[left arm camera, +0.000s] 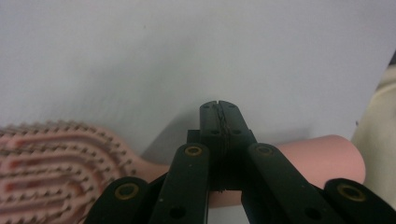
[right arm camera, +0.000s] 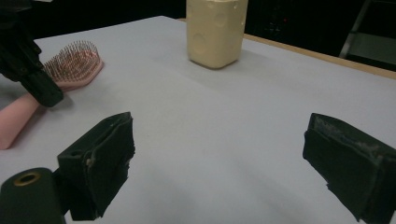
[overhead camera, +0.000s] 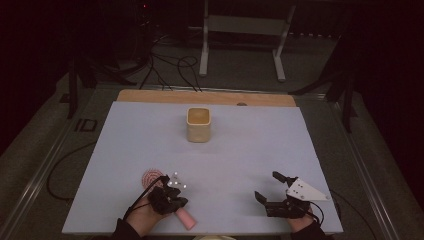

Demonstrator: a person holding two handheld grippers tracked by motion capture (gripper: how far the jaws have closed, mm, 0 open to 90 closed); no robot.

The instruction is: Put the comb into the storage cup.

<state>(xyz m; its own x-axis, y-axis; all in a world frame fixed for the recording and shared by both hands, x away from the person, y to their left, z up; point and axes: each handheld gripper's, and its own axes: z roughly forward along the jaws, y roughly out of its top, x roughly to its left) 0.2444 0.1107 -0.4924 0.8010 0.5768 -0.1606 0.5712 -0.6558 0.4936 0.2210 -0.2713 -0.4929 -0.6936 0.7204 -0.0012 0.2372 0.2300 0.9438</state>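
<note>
A pink hairbrush (overhead camera: 150,177) lies near the table's front left, bristles up, its handle pointing toward the front edge. My left gripper (overhead camera: 170,197) is over the handle, jaws shut together. In the left gripper view the closed left gripper (left arm camera: 219,109) crosses above the hairbrush (left arm camera: 51,163) at its neck, with nothing between the tips. My right gripper (overhead camera: 266,185) rests open at the front right, holding nothing. In the right gripper view the right gripper (right arm camera: 224,158) spreads wide over bare mat, with the hairbrush (right arm camera: 74,63) at far left.
A cream square cup (overhead camera: 198,125) stands upright at the middle back of the pale mat (overhead camera: 240,145); the cup (right arm camera: 215,32) is also ahead of my right gripper. A wooden strip (overhead camera: 150,96) edges the far side. Cables and a metal stand lie on the floor beyond.
</note>
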